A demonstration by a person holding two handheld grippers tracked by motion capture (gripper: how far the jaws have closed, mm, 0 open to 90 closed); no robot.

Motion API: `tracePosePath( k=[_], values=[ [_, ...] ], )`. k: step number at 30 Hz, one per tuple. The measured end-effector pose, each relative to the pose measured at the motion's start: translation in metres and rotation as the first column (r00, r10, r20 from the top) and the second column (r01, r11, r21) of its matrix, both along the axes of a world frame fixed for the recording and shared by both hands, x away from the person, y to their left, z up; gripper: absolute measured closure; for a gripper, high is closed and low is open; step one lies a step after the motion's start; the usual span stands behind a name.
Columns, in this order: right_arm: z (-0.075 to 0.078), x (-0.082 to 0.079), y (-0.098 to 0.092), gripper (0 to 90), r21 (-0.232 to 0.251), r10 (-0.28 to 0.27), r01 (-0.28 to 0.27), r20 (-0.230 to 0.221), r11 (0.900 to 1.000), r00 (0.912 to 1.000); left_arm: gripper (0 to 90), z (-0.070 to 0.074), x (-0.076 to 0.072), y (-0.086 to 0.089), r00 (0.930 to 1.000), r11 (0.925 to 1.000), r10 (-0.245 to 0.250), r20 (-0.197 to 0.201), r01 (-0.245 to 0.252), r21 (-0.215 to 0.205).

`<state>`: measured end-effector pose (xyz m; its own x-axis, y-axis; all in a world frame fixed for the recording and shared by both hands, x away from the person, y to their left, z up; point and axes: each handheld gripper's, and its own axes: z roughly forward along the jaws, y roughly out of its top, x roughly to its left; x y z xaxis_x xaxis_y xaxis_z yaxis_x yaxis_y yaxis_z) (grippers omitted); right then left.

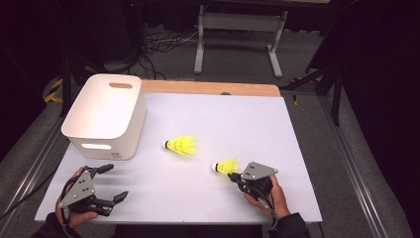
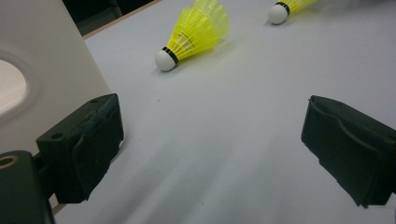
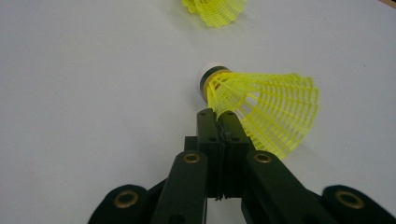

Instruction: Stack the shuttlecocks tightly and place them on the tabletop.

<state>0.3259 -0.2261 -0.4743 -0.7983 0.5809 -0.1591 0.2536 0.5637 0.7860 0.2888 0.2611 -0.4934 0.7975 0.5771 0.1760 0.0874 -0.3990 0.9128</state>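
Two yellow shuttlecocks with white corks lie on the white table top (image 1: 237, 119). One shuttlecock (image 1: 182, 145) (image 2: 196, 30) (image 3: 215, 9) rests in the middle, cork to the left. The other shuttlecock (image 1: 226, 166) (image 2: 287, 7) (image 3: 266, 107) lies nearer the front right. My right gripper (image 1: 233, 177) (image 3: 217, 114) is shut, its tips pinching the mesh skirt of this one just behind the cork. My left gripper (image 1: 115, 182) (image 2: 215, 149) stands open at the front left, low over the table, with nothing between its jaws.
A white plastic bin (image 1: 106, 116) (image 2: 46, 60) with handle cut-outs stands at the back left, close beside my left gripper. A wooden strip (image 1: 208, 88) runs along the far edge of the table. Beyond it are a floor with cables and a metal frame (image 1: 237, 29).
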Motion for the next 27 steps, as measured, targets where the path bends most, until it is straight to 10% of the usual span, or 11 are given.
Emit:
tracePosePath(
  k=[27],
  values=[
    [0.026, 0.037, 0.022, 90.0, 0.121, -0.005, -0.001, 0.048, 0.993, 0.9988, 6.5, 0.0, 0.0, 0.002, 1.0, 0.9999, -0.003, -0.002, 0.003, -0.01]
  ],
)
